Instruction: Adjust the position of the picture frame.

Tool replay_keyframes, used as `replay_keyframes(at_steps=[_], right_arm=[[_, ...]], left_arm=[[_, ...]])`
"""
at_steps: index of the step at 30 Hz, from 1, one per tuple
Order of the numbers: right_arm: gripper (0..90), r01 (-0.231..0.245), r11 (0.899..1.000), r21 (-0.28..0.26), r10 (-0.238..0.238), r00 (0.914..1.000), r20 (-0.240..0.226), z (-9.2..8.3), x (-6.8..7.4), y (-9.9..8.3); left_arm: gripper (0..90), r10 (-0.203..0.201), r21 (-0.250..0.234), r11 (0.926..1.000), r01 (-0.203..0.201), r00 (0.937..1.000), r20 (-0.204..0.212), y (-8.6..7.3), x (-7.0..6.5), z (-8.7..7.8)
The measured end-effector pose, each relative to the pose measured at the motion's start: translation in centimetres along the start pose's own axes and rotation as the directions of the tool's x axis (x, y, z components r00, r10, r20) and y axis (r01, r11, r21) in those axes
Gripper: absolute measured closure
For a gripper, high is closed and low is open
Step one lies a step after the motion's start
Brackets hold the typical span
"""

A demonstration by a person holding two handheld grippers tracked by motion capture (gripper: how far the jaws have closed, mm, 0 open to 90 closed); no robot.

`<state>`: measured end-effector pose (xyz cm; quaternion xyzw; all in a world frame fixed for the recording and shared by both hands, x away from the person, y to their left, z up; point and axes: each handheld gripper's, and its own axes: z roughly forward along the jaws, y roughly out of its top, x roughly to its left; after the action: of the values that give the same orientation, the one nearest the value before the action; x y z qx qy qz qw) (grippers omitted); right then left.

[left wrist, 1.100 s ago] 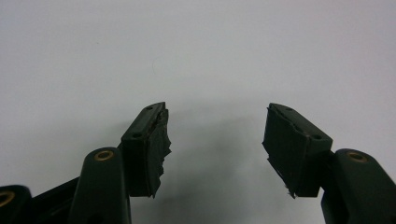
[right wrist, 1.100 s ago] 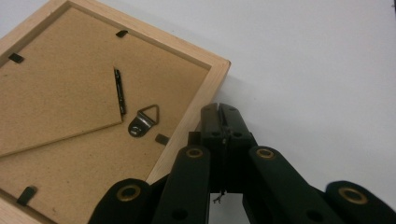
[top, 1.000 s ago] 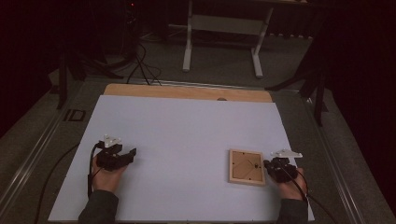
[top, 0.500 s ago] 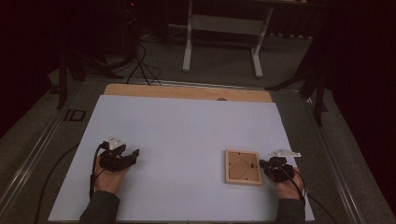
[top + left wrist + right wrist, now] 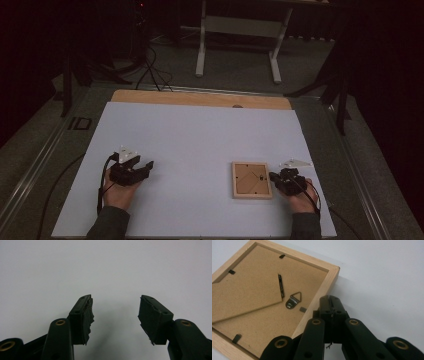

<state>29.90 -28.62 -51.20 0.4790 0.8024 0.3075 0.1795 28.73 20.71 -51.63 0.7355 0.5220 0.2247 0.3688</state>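
Your white table sheet takes up most of the high view, with a strip of bare wooden board along its far edge and dark floor beyond. On the sheet's right side lies the wooden picture frame, face down, its brown backing board up (the small metal hanger and the black turn clips show plainly in the right gripper view). It is close to square, so it has no real long axis; its edges run roughly parallel to the sheet's edges.

Your right gripper sits at the frame's right edge, jaws pressed together with nothing between them, the closed tip against or just beside the outer side of the frame's rail; I cannot tell for certain that it touches. From that gripper the frame lies to the left, toward the middle of the table, so a sideways nudge from your right hand would slide it inward.

Your left gripper rests well apart from the frame, on the left of the sheet, pointing toward it. Its jaws are spread over bare sheet, holding nothing, and they have just been closing a little. Your right hand is by far the nearer one; the left would have to cross open sheet to reach the frame's left edge.
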Motion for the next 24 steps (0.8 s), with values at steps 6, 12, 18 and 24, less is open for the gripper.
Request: replay_keyframes(at_steps=[6, 12, 18, 24], right_arm=[[89.6, 0.013, 1.000, 0.006, -0.013, 0.9998, -0.015, 0.1, 0.3, 0.1], [89.6, 0.027, 1.000, 0.008, -0.027, 0.9993, -0.028, 0.4, 0.7, 0.2], [89.6, 0.037, 0.999, 0.008, -0.036, 0.9982, -0.047, 0.7, 1.1, 0.3], [89.6, 0.076, 0.997, 0.022, -0.074, 0.9950, -0.067, 1.2, 2.4, 0.7]], left_arm=[[44.7, 0.018, -0.012, 0.9998, -0.017, 0.9994, 0.028, 0.2, -0.8, -0.1], [46.4, 0.037, -0.021, 0.9991, -0.036, 0.9973, 0.063, 0.2, -1.8, -0.2], [47.2, 0.027, -0.030, 0.9993, -0.023, 0.9937, 0.109, 0.3, -2.5, -0.3], [49.9, 0.076, -0.050, 0.9963, -0.070, 0.9881, 0.134, 0.4, -4.3, -0.5]])
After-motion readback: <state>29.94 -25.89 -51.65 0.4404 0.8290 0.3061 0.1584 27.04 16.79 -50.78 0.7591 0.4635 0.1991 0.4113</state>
